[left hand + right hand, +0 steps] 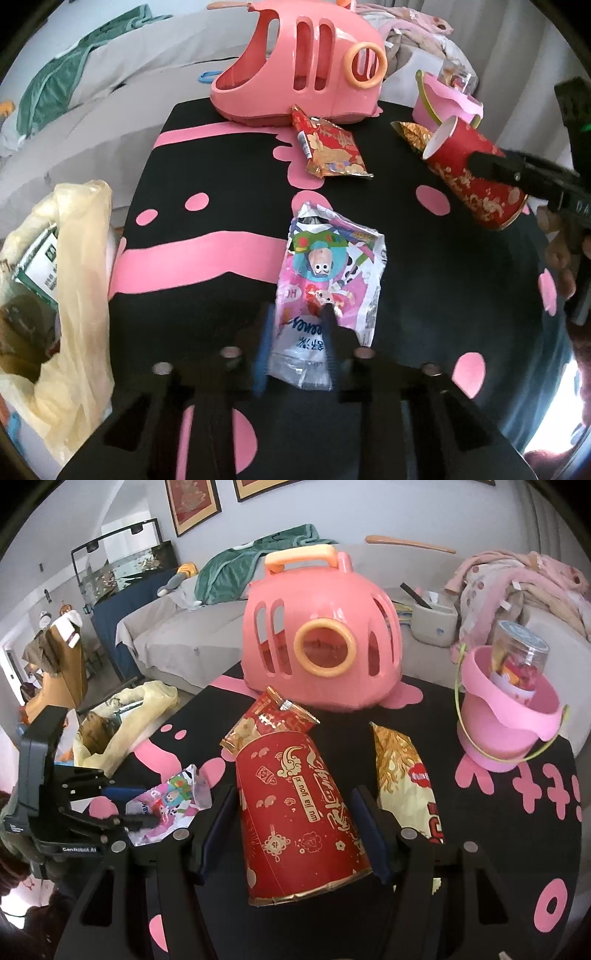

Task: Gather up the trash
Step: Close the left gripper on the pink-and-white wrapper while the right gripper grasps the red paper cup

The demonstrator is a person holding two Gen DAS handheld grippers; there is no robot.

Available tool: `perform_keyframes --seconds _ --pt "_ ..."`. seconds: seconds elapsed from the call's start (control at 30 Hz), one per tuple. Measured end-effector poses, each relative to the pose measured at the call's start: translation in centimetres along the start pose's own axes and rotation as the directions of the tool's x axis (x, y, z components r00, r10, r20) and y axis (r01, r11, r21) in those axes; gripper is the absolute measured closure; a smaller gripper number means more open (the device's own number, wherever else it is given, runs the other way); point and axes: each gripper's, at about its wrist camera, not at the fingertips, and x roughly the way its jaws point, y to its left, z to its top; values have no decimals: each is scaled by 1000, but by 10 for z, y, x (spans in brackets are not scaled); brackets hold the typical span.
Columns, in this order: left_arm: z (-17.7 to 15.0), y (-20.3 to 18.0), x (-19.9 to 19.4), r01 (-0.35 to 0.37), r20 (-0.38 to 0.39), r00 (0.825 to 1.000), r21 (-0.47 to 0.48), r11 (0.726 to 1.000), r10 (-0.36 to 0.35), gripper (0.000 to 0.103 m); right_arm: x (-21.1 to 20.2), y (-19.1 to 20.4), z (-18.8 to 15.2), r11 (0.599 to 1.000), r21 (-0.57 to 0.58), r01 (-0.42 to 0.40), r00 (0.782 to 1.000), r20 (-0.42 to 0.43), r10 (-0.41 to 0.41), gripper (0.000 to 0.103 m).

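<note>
A black table surface with pink cut-out shapes (236, 206) carries the litter. Near its middle a crumpled white-and-pink plastic snack wrapper printed with cartoon figures (328, 280) lies flat, and its near end is seen between the two fingers of the left gripper (300, 314), which are drawn in narrow against it, one blue-padded finger at its left edge and one dark finger over its printed face; the wrapper appears pinched there. In the right wrist view the same wrapper (173, 797) is seen at the left gripper's tips (140, 812).

A red paper cup with gold ornament (299, 812) lies on its side toward the right edge of the table, its open mouth turned toward the far edge. It is flanked by the fingers of the right gripper (295, 827), which stand wide, close along both of its walls; whether the pads press on it cannot be told. Just beyond the cup's mouth a red-and-gold foil snack packet (330, 147) is lying, and to the cup's right a yellow foil snack bag (406, 775) lies flat.

At the far edge a pink plastic carrier with slotted walls and an orange ring (303, 70) stands, and at the far right corner a small pink bucket (498, 720). Beside the left edge a pale yellow plastic bag holding waste (74, 295) is open
</note>
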Motion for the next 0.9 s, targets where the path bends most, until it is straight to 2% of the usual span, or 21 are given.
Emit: perform_keyframes --seconds 0.13,0.2,0.43,0.6,0.77,0.9 --pt "-5 5 -5 6 12 1000 -27 1000 -6 94 -2 4 -1 1000 1 -13 1000 8 13 43" --pt "-8 6 -8 0 20 1000 -41 999 0 96 -3 8 -1 1000 -4 -18 1000 11 18 43" --pt "-20 14 -33 9 86 996 -108 994 1 99 -8 31 0 998 -45 -41 999 23 42 43" --pt "-27 19 -59 -2 139 990 -122 993 19 99 -18 51 2 995 -86 -52 998 36 55 43" --pt "-37 31 -96 -35 212 975 -162 986 69 100 -30 70 9 991 -112 -75 995 61 82 43" --pt "-44 48 -135 -61 282 952 -216 974 122 100 -39 94 20 983 -156 -100 989 90 115 43"
